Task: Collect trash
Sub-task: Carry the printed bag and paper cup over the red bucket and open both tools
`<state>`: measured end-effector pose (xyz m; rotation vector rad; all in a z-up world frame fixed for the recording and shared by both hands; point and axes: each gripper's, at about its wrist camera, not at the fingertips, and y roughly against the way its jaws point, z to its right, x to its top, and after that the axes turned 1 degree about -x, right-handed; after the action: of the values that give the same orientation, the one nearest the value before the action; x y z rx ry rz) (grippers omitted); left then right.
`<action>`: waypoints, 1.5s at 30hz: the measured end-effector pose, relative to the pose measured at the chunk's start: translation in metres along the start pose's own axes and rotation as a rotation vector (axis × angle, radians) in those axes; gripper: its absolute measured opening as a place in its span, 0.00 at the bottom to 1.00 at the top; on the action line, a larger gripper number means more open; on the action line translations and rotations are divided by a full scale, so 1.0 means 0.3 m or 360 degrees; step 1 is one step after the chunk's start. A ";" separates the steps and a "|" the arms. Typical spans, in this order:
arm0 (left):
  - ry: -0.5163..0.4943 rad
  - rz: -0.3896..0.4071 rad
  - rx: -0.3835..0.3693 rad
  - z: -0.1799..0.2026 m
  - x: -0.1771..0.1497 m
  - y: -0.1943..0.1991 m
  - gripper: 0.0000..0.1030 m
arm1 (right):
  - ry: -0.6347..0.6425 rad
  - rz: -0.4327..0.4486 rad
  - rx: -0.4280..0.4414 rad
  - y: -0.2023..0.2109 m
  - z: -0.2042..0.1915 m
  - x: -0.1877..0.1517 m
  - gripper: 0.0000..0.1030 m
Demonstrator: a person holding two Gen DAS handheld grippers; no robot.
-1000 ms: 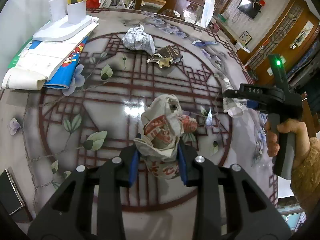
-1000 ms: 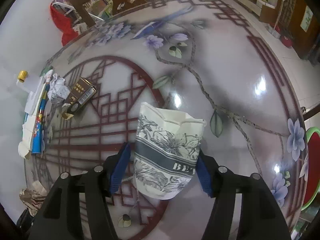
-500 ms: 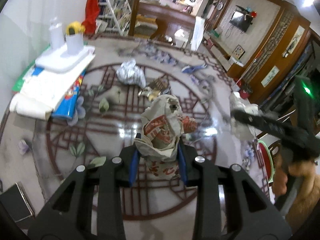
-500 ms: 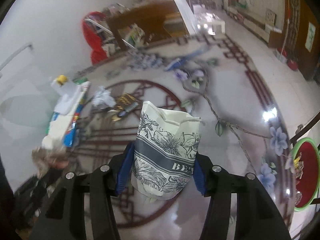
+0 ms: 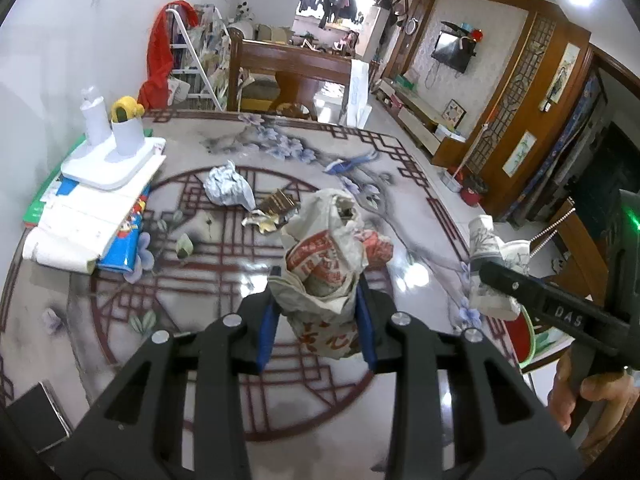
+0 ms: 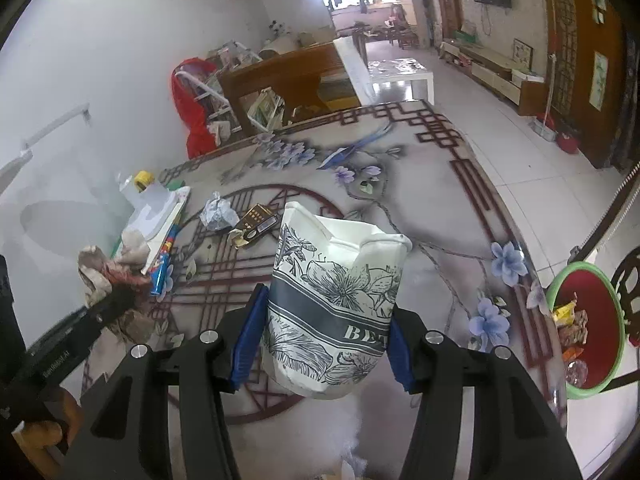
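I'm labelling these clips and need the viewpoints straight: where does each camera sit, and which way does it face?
Left wrist: on the left claw, looking down its fingers at the crumpled paper bag it grips above the table; the right claw and its hand show.
Right wrist: on the right claw, facing the crushed paper cup it grips; the red bin is lower right.
Shared: table, foil ball, each other's claw.

**My two grippers, up close**

My left gripper [image 5: 316, 320] and right gripper [image 6: 320, 340] are both matte black, with forked arms, silver screw heads and blue pads [image 6: 246, 344]. White lettering marks their sides, and a green light [image 5: 632, 216] glows on the right one's body.
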<state>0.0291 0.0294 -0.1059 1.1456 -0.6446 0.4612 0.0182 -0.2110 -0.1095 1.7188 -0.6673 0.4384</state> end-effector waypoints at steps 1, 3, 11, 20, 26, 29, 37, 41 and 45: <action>-0.0007 0.0000 0.0001 0.008 -0.004 0.005 0.32 | -0.0011 0.0008 0.0002 0.009 0.007 -0.004 0.51; -0.0021 0.0005 0.0002 0.025 -0.012 0.015 0.32 | -0.0027 0.0019 0.0007 0.024 0.021 -0.013 0.51; -0.0081 0.0014 -0.0020 0.108 -0.029 0.032 0.32 | -0.0102 0.0066 0.0005 0.093 0.105 -0.045 0.51; -0.0139 -0.0015 -0.0010 0.243 -0.056 0.021 0.32 | -0.0230 0.0049 -0.0003 0.141 0.275 -0.092 0.51; -0.0173 -0.0030 -0.0028 0.376 -0.061 -0.007 0.32 | -0.0268 0.0051 0.0008 0.192 0.398 -0.102 0.51; -0.0182 -0.0051 -0.0060 0.460 -0.065 -0.030 0.32 | -0.0272 0.0070 0.0000 0.233 0.469 -0.100 0.51; -0.0166 -0.0099 -0.0155 0.649 -0.082 -0.101 0.32 | -0.0341 0.0101 -0.0057 0.325 0.692 -0.111 0.51; -0.0187 -0.0106 -0.0215 0.759 -0.098 -0.135 0.32 | -0.0383 0.0123 -0.0093 0.369 0.798 -0.120 0.51; -0.0220 -0.0145 -0.0298 0.870 -0.120 -0.171 0.32 | -0.0432 0.0115 -0.0136 0.402 0.900 -0.148 0.51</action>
<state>-0.0248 -0.2333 -0.0957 1.0296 -0.7363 0.2397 -0.1085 -0.4818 -0.1128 1.6920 -0.9324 0.2237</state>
